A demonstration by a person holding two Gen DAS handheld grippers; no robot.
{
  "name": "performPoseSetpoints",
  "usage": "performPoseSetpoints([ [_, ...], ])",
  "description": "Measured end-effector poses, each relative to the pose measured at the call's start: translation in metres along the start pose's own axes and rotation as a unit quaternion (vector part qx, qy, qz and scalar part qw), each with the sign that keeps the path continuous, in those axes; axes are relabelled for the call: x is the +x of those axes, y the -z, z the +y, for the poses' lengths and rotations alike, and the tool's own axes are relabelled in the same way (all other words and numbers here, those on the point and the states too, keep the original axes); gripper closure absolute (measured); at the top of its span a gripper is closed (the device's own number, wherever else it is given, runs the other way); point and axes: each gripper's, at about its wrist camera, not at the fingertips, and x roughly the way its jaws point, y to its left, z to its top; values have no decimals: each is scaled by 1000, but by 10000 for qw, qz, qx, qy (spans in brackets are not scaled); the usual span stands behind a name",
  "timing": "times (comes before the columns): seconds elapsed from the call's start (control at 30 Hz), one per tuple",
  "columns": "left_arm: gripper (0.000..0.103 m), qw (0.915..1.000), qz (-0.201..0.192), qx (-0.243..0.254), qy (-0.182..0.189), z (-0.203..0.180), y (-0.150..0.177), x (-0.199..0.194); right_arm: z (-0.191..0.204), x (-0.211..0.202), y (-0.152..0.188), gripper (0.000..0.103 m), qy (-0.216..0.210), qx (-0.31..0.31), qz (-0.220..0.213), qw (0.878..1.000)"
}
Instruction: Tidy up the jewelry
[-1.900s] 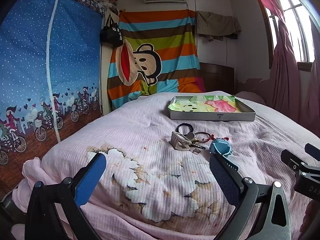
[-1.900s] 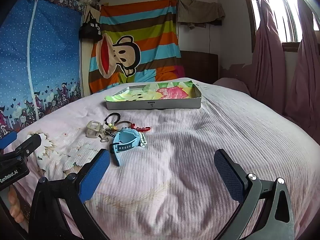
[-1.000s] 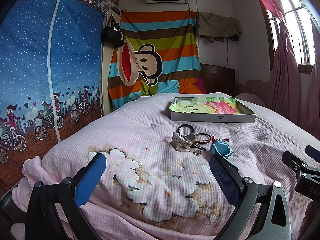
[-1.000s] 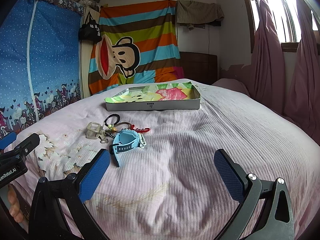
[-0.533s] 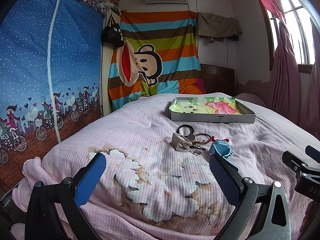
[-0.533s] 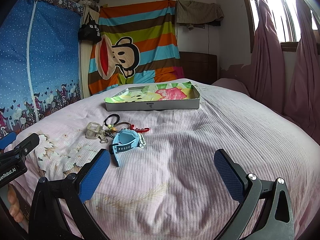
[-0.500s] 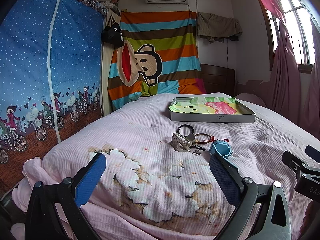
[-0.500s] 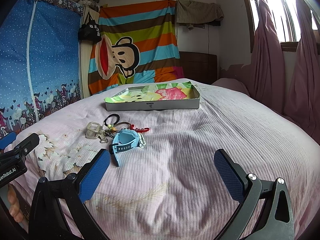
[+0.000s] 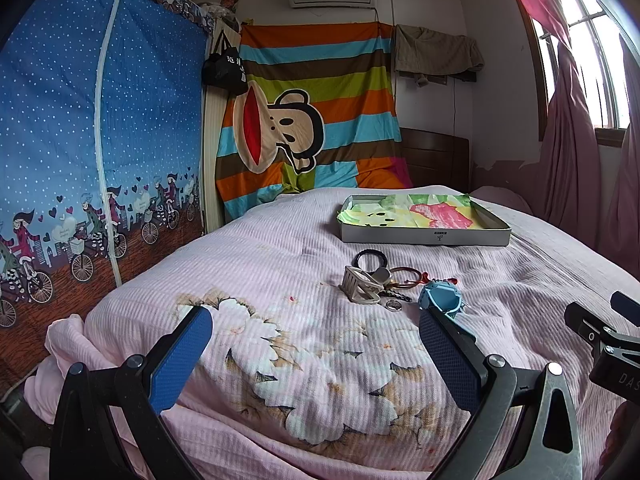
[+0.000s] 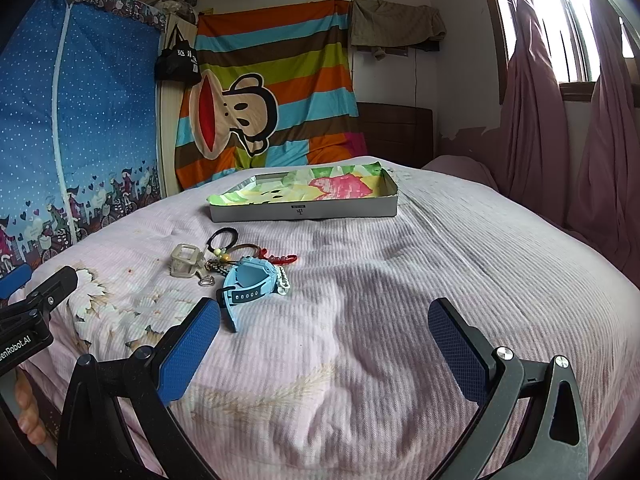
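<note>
Nothing has moved since 1.9 s ago except a slight camera drift; both claws and all items sit as before.

L claw [image 9: 316, 356]: jaws wide apart, holding nothing, hovering over the flower-print end of the bed [image 9: 280, 248]. R claw [image 10: 324, 338]: jaws wide too, holding nothing, over plain pink bedspread. Each claw shows at the edge of the other's view, so they are side by side, apart.

Landmark = tray [image 9: 424, 236], a shallow gray tray w/ bright printed paper lining, lying flat on the bed toward the headboard end.

Jewelry pile, all on bedspread on the near side of the tray, btwn tray and claws, not touching the tray:
- black hair tie [image 10: 224, 237], closest to the tray.
- brown bangle [image 9: 405, 272], just nearer than the hair tie.
- red cord piece [image 10: 280, 258], beside the bangle, on the side of the tray's right end.
- beige clip [image 10: 185, 260], toward the tray's left end, touching the pile.
- small metal ring [image 9: 394, 305], loose, on the near side of the clip.
- blue watch [image 10: 250, 280], farthest of the pile from the tray, strap lying toward R claw's left pad [image 10: 188, 354]; white bead chain just beside it.

Left wrist view: watch sits just past the L claw's right pad [image 9: 448, 356]; contact cannot be told.

Bkgd beyond the tray: striped monkey blanket [image 9: 304, 120] hung on wall, blue wardrobe cover [image 9: 100, 100] off the tray's left end, pink curtains [image 10: 560, 120] off its right end.
</note>
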Motion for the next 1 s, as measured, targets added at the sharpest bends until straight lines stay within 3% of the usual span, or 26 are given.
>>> performPoseSetpoints([
  [1.0,0,10000,-7,7,0,0,0,0,-1,-2,-1,1,-4,2,-5,10000],
])
